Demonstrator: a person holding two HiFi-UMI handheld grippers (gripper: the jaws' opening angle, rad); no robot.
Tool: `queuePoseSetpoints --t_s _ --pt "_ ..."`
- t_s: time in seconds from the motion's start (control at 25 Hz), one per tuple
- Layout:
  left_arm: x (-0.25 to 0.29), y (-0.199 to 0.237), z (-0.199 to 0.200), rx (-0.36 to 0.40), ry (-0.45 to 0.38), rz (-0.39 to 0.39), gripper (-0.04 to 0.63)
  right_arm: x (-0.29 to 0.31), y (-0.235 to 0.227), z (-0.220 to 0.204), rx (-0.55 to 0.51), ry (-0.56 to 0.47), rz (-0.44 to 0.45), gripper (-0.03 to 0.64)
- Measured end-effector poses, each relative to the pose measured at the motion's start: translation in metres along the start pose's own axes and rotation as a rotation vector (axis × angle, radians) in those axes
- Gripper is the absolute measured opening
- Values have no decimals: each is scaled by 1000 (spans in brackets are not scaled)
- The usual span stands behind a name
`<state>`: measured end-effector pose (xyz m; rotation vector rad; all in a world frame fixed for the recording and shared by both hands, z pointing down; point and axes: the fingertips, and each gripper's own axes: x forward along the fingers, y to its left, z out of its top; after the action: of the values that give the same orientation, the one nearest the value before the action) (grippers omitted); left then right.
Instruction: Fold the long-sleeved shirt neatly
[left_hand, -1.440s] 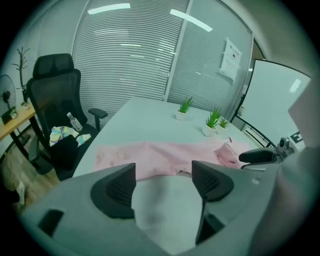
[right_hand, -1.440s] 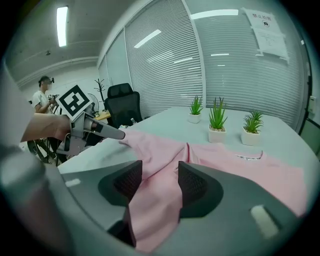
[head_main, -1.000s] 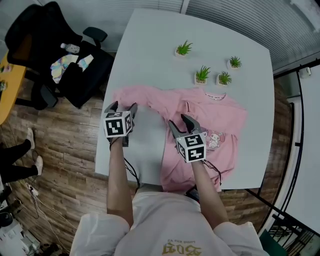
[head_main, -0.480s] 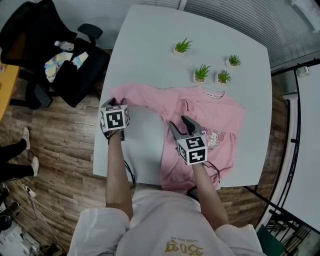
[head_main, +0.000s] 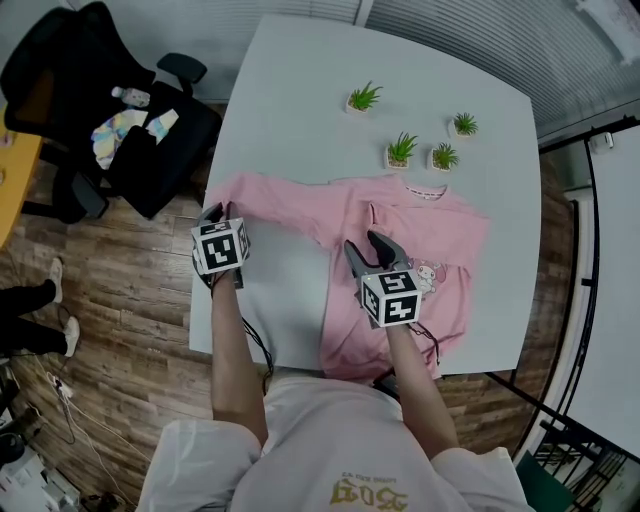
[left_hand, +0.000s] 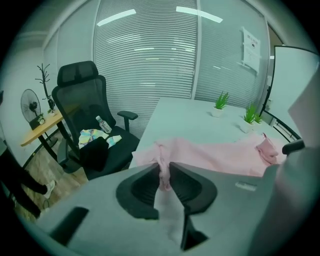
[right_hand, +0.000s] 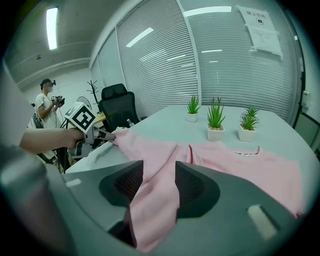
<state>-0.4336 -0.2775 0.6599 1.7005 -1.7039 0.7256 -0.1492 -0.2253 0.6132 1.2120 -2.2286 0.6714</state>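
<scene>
One sleeve end, centre-left, is pinched by L gripper, jaws just closing; R gripper is held open over shirt.

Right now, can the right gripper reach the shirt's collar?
Probably yes: the right gripper hangs open over the shirt, and the collar lies flat just beyond it, nothing between.

Shirt across the table's middle, plants behind it, chair at upper left.
In the head view the shirt's body lies right of centre, and one sleeve reaches the table's left edge. Four plants stand on the table behind the collar, upper centre. The chair stands on the floor beside the table, with a bottle on its seat.
</scene>
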Motion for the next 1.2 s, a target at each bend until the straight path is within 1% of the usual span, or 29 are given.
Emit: queuePoseSetpoints --t_s 0.28,0.44,0.68,1.2 --pt "-40 20 7 -43 -53 52 61 -18 -5 7 37 -29 -11 212" --pt "-56 19 12 -45 -74 65 61 -28 -7 10 41 -42 -10 212" --pt "-71 1 22 -27 -103 59 61 -43 -13 12 51 -59 -10 212" --pt "-87 -44 41 27 -142 -4 61 -56 -25 18 97 -95 -8 212"
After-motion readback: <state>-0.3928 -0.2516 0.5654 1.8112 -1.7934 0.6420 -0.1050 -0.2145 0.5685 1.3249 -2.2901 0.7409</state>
